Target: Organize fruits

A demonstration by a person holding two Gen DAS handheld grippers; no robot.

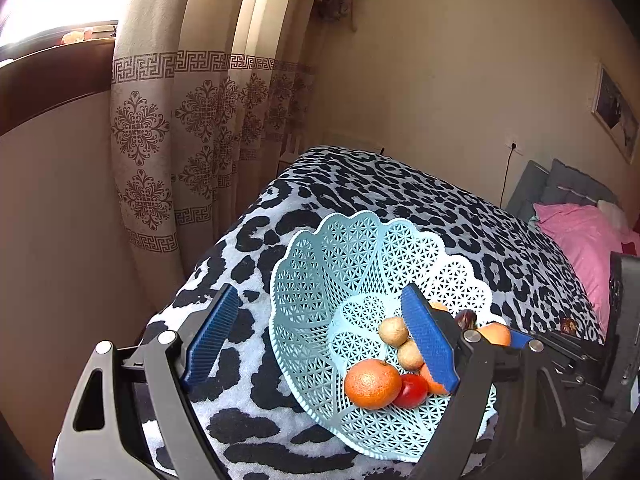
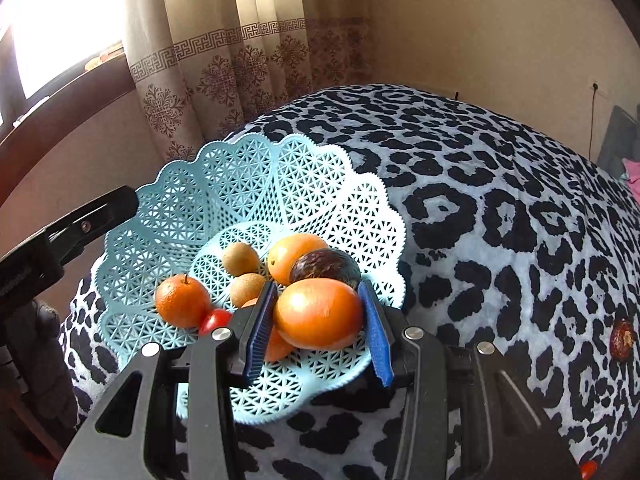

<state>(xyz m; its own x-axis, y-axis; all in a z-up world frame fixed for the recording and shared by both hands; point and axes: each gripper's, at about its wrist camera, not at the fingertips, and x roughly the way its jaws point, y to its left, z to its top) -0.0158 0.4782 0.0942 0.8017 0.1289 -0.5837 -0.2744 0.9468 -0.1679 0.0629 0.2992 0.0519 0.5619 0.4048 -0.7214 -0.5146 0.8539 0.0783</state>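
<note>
Plastic lattice fruit basket [image 2: 168, 216], pale blue, light and springy, tilted on leopard-print blanket [image 2: 500, 200]; best taken by scalloped rim. Left gripper [image 1: 320, 340] spread wide, empty, one finger outside basket, other inside among fruit. Tangerine [image 2: 182, 306] at 9 o'clock in basket: firm, lightly dimpled, good purchase. Cherry tomato [image 2: 214, 319] just beside: thin-skinned, easily crushed. Two small tan fruits [image 2: 240, 258] near centre: hard, apt to roll. Right gripper [image 2: 320, 314] clamped on smooth orange fruit [image 2: 320, 314] across widest part, over basket; likely slippery. Dark wrinkled fruit [image 2: 622, 339] loose at 3 o'clock. No readable writing or brands noted.
</note>
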